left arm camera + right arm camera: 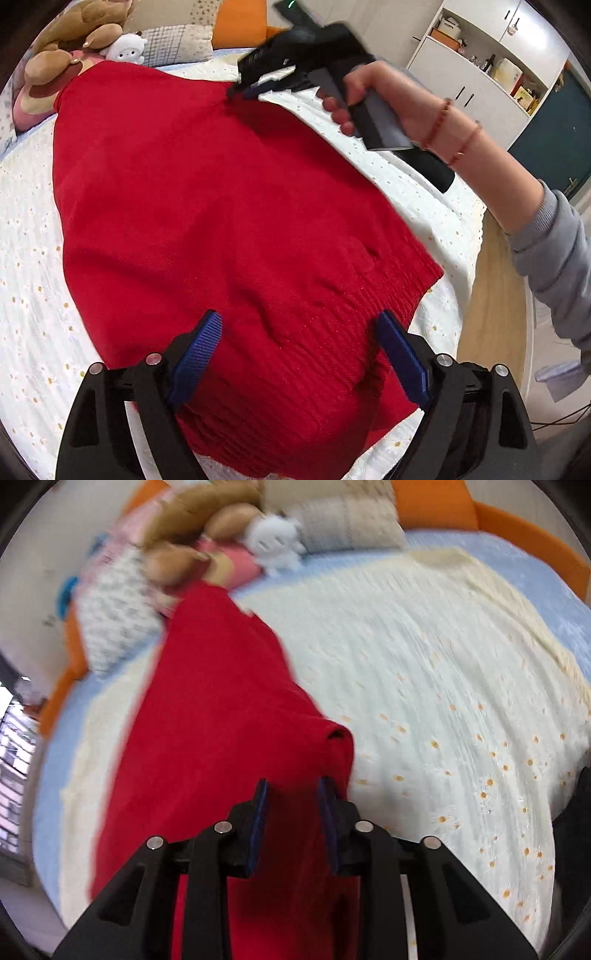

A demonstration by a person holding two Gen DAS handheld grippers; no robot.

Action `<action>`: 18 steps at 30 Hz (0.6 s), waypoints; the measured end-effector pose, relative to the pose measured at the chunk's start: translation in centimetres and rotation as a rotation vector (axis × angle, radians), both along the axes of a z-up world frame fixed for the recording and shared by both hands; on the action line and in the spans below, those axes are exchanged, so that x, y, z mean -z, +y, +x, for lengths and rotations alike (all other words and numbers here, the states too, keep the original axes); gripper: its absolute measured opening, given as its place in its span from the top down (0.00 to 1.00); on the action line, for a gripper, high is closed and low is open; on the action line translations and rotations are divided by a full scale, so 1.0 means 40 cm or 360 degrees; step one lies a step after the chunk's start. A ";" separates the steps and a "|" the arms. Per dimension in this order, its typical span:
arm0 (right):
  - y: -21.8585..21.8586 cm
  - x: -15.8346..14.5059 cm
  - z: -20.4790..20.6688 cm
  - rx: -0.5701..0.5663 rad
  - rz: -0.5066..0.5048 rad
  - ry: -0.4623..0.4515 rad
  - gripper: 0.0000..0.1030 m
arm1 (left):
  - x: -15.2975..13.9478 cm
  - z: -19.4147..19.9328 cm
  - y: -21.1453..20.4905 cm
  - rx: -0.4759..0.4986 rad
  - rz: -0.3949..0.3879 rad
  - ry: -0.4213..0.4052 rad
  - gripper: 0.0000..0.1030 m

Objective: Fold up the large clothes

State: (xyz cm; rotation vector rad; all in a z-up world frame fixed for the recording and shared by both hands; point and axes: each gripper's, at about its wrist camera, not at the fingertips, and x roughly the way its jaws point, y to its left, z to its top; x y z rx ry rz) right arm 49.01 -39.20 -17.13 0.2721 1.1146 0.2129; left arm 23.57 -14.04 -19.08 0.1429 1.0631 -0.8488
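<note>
Red sweater (207, 206): knitted, spread flat on the white bedspread (29, 258). Long axis runs from ribbed hem (332, 332), nearest the left gripper (299, 354), to the narrower end beside the plush toys (74, 44) at the bed's head.
Left gripper: blue pads (195, 354) wide apart, straddling the hem without clamping it.
Right gripper (293, 819): jaws partly closed with red fabric between them; the view is blurred, so a firm clamp is probable, not certain.
Open shelf (498, 62), beyond the sweater: bottles and boxes inside.
</note>
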 end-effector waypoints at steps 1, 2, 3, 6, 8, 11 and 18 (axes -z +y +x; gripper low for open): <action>-0.004 0.027 0.007 0.0011 -0.0019 0.0029 0.83 | 0.003 0.001 0.001 -0.0003 -0.0005 0.0006 0.15; -0.008 0.047 0.006 0.0011 -0.0019 0.0039 0.83 | 0.005 0.000 0.000 0.0000 -0.0003 0.0008 0.15; -0.008 0.052 0.004 0.0009 -0.0015 0.0020 0.83 | 0.003 0.004 -0.001 0.0002 -0.0001 0.0007 0.15; -0.006 0.024 -0.015 -0.0010 -0.0011 -0.0001 0.69 | -0.027 0.005 0.006 0.0026 -0.0014 0.0004 0.15; -0.008 -0.017 -0.045 -0.0041 -0.0009 -0.0007 0.29 | -0.053 0.011 0.035 0.0015 -0.0069 0.0047 0.15; -0.008 -0.115 -0.175 -0.0170 -0.0067 -0.0102 0.20 | -0.098 0.004 0.115 -0.0076 -0.0116 0.0082 0.15; 0.000 -0.182 -0.485 -0.0445 -0.0135 -0.0036 0.18 | -0.110 -0.037 0.202 -0.0168 0.0119 0.0088 0.14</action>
